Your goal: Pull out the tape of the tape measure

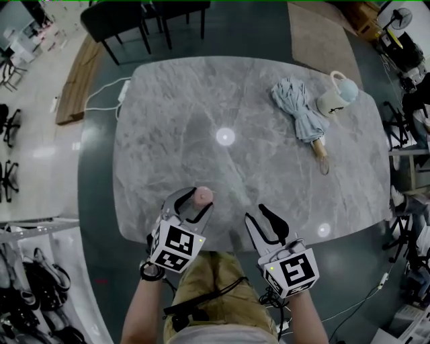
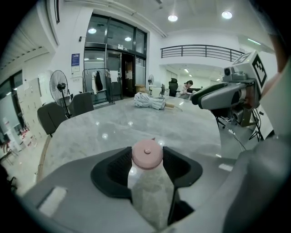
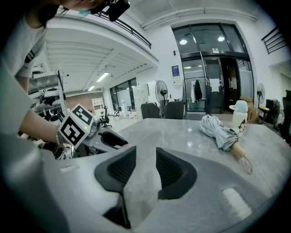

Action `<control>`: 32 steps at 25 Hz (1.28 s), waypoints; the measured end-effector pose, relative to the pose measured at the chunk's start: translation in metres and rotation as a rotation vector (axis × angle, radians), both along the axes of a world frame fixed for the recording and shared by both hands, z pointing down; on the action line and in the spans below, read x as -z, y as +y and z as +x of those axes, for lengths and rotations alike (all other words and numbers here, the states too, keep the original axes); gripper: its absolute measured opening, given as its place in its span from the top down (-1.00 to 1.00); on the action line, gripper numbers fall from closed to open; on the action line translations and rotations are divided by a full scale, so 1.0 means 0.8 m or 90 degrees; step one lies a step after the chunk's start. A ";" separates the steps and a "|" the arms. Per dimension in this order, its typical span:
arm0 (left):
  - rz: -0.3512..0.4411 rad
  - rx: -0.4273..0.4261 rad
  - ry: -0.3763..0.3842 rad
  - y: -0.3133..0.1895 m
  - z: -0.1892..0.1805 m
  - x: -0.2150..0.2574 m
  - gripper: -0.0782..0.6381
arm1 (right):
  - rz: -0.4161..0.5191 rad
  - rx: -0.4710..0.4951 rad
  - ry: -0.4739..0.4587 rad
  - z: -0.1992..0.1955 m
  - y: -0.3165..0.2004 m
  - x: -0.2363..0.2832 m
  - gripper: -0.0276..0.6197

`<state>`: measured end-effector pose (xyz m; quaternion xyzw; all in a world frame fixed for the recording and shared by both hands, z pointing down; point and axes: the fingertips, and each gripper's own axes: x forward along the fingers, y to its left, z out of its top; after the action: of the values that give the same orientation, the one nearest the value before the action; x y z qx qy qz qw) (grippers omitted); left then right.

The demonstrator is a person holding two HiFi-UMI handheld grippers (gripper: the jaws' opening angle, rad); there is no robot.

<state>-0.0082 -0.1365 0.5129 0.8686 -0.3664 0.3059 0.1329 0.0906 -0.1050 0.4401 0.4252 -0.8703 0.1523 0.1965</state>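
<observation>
A small round pink tape measure point(image 1: 203, 195) sits near the front edge of the grey marble table point(image 1: 195, 114). My left gripper point(image 1: 199, 200) is shut on it, and in the left gripper view both dark pads press against the sides of the pink disc point(image 2: 147, 154). No pulled-out tape shows. My right gripper point(image 1: 259, 216) hovers to the right of the left one, apart from the tape measure. It is open, with only bare tabletop between its fingers point(image 3: 170, 170). The left gripper's marker cube point(image 3: 76, 125) shows at the left of the right gripper view.
A folded pale blue umbrella point(image 1: 301, 114) lies at the table's far right, beside a white bottle with a blue cap point(image 1: 338, 94). Dark chairs point(image 1: 127, 20) stand beyond the far edge. The person's legs are against the table's near edge point(image 1: 222, 250).
</observation>
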 end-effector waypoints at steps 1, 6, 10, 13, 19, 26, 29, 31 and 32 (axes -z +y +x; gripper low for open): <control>0.004 -0.003 0.000 0.001 -0.002 0.007 0.14 | 0.005 0.006 0.002 -0.003 0.002 0.003 0.51; 0.025 -0.026 -0.003 0.011 -0.010 0.045 0.14 | 0.031 0.030 0.005 -0.015 0.006 0.022 0.53; 0.034 -0.058 0.003 0.022 -0.005 0.070 0.14 | 0.052 0.052 0.008 -0.023 0.009 0.035 0.56; 0.033 -0.081 0.017 0.033 -0.004 0.090 0.14 | 0.065 0.077 0.014 -0.035 0.012 0.043 0.56; 0.044 -0.127 0.013 0.045 -0.004 0.121 0.14 | 0.093 0.139 0.029 -0.062 0.015 0.054 0.61; 0.056 -0.159 0.010 0.053 -0.005 0.140 0.14 | 0.107 0.194 0.036 -0.083 0.021 0.057 0.66; 0.060 -0.173 0.006 0.056 -0.005 0.145 0.14 | 0.114 0.215 0.046 -0.090 0.023 0.060 0.68; 0.062 -0.181 0.007 0.058 -0.003 0.148 0.14 | 0.118 0.228 0.048 -0.093 0.026 0.061 0.69; 0.064 -0.185 0.007 0.059 -0.002 0.149 0.14 | 0.119 0.235 0.050 -0.094 0.028 0.062 0.71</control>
<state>-0.0096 -0.0892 0.3936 0.9197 -0.2508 0.2985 0.0458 0.0155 -0.0829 0.3909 0.2806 -0.9354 0.0157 0.2145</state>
